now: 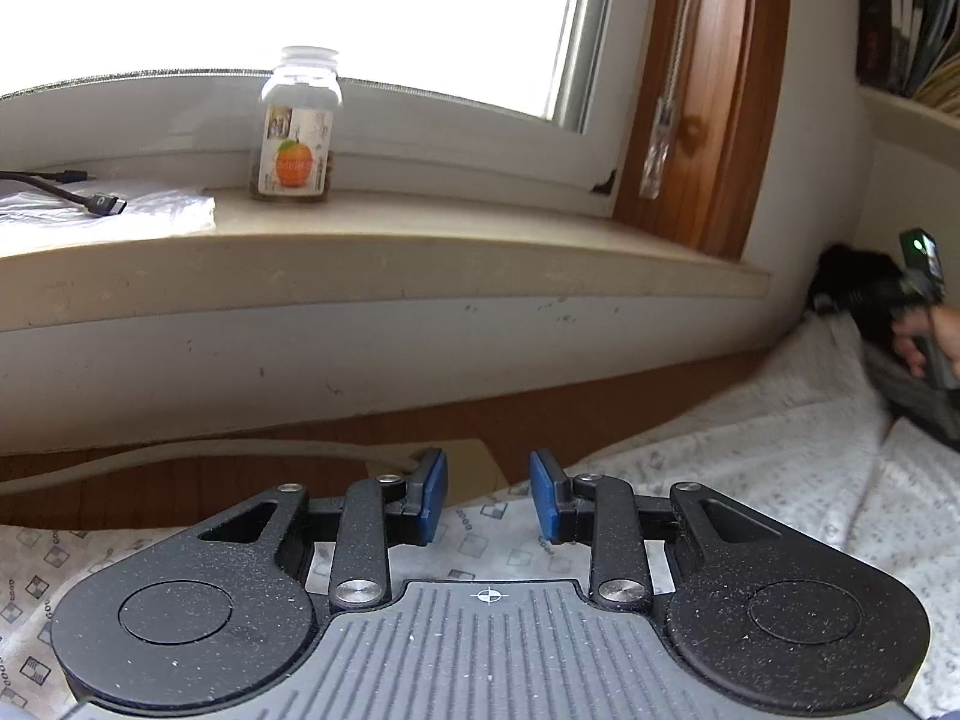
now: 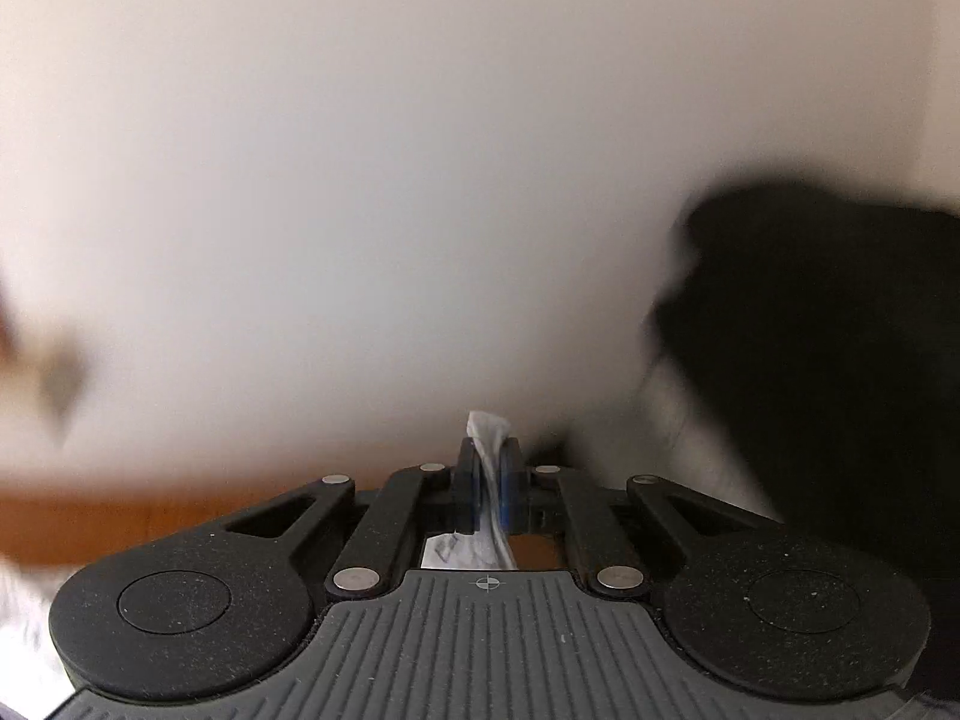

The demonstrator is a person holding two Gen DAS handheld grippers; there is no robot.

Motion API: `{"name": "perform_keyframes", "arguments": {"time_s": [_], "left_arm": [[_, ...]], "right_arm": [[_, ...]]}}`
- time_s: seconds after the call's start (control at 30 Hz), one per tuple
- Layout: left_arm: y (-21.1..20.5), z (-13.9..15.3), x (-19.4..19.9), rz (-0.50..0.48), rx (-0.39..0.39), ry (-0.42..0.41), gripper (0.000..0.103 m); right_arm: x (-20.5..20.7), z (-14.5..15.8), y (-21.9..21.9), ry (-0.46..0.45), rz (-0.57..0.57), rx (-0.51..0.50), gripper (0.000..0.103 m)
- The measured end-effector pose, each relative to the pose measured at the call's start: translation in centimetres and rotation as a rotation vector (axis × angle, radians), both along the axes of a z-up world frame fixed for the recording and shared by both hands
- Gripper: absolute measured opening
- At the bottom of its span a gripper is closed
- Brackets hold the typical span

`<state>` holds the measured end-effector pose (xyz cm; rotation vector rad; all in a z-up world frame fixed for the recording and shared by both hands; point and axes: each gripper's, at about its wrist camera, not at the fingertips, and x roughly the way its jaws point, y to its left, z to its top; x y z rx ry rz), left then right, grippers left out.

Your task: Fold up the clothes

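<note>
A white garment with a small grey square print (image 1: 750,462) lies spread under and to the right of my left gripper (image 1: 489,495). That gripper hovers just above the cloth, open, its blue pads (image 1: 435,492) apart with nothing between them. My right gripper (image 2: 487,483) is shut on a pinched fold of the same white cloth (image 2: 487,429), which sticks up between the pads. In the left wrist view the right gripper (image 1: 918,300) shows at the far right, held by a hand, near the wall corner.
A window sill (image 1: 360,264) runs above, with a clear jar with an orange label (image 1: 298,132), a black cable (image 1: 90,201) and white wrapping. A wooden edge (image 1: 420,420) borders the surface. A dark cloth (image 2: 840,360) sits at the right. The right wrist view is blurred.
</note>
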<state>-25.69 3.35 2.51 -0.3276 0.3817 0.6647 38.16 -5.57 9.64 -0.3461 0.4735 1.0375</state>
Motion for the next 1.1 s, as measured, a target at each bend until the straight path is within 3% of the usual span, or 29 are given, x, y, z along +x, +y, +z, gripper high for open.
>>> {"name": "perform_keyframes", "arguments": {"time_s": [0.03, 0.07, 0.13, 0.17, 0.2, 0.37, 0.4, 0.43, 0.6, 0.7, 0.77, 0.83, 0.93, 1.1], "left_arm": [[0.1, 0.0, 0.2, 0.007, 0.006, 0.010, 0.033], [0.1, 0.0, 0.2, 0.008, 0.007, 0.015, 0.033], [0.1, 0.1, 0.3, 0.009, 0.009, 0.023, 0.033], [0.1, 0.1, 0.3, 0.010, 0.010, 0.027, 0.036], [0.1, 0.2, 0.3, 0.010, 0.011, 0.032, 0.038], [-0.4, 0.1, 0.8, 0.007, 0.037, 0.069, 0.055], [-0.5, 0.0, 1.0, 0.008, 0.041, 0.076, 0.058], [-0.5, 0.0, 1.0, 0.008, 0.042, 0.081, 0.061], [-0.6, -0.3, 1.2, 0.013, 0.042, 0.098, 0.068], [-0.6, -0.3, 1.2, 0.012, 0.041, 0.101, 0.071], [-0.7, -0.3, 1.2, 0.010, 0.041, 0.104, 0.072], [-0.7, -0.4, 1.2, 0.009, 0.042, 0.105, 0.074], [-0.7, -0.5, 1.2, 0.011, 0.034, 0.102, 0.074], [-0.5, -0.5, 1.1, 0.014, 0.026, 0.101, 0.075]], "right_arm": [[0.2, 0.8, 0.1, -0.028, -0.040, 0.038, 0.009], [0.3, 0.5, 0.8, -0.031, -0.059, 0.013, 0.012], [-0.1, -0.3, 1.6, -0.048, -0.071, -0.039, 0.046], [-0.6, -0.9, 1.7, -0.064, -0.062, -0.061, 0.049], [-1.1, -1.4, 1.9, -0.080, -0.054, -0.083, 0.050], [-2.5, -3.0, -1.3, 0.013, 0.018, -0.053, 0.051], [-2.8, -3.2, -2.1, 0.038, 0.039, -0.048, 0.049], [-3.1, -3.5, -2.9, 0.063, 0.060, -0.042, 0.040], [-5.1, -4.7, -5.8, 0.151, 0.190, -0.058, 0.039], [-6.8, -5.8, -6.4, 0.103, 0.197, -0.163, 0.040], [-6.8, -5.6, -7.4, 0.041, 0.106, -0.178, 0.057], [-6.1, -5.0, -8.2, 0.064, 0.042, -0.172, 0.059], [-7.6, -3.9, -9.9, 0.070, 0.063, -0.074, 0.059], [-10.9, -5.3, -10.4, 0.087, 0.199, -0.053, 0.059]]}}
